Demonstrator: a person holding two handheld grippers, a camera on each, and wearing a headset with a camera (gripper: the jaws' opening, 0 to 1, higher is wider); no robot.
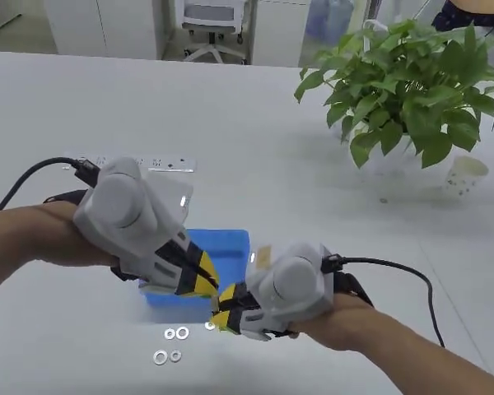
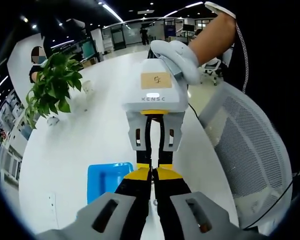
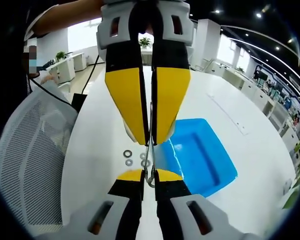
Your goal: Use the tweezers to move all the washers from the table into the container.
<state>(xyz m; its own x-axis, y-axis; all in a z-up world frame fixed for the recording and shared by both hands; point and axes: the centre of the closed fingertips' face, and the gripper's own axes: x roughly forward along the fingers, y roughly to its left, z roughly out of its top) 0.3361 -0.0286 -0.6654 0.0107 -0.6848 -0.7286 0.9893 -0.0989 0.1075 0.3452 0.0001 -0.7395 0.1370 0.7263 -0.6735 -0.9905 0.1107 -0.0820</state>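
The metal tweezers [image 3: 149, 159] run between two facing pairs of yellow-tipped jaws. My right gripper [image 3: 150, 175] is shut on their rounded rear end. From above, my left gripper [image 3: 151, 137] is shut on their arms. In the head view the left gripper [image 1: 209, 284] and right gripper [image 1: 220, 313] meet tip to tip at the front edge of the blue container [image 1: 227, 249]. Several washers [image 1: 175, 333] lie on the white table just in front of the container, and they also appear as small rings [image 3: 128, 153] beside the container [image 3: 205, 160]. The container's inside looks bare.
A potted plant [image 1: 412, 90] and a paper cup [image 1: 465, 175] stand at the back right. A white power strip [image 1: 152, 164] lies behind the left gripper. Cables trail from both grippers. A mesh chair [image 2: 250, 155] stands by the table's edge.
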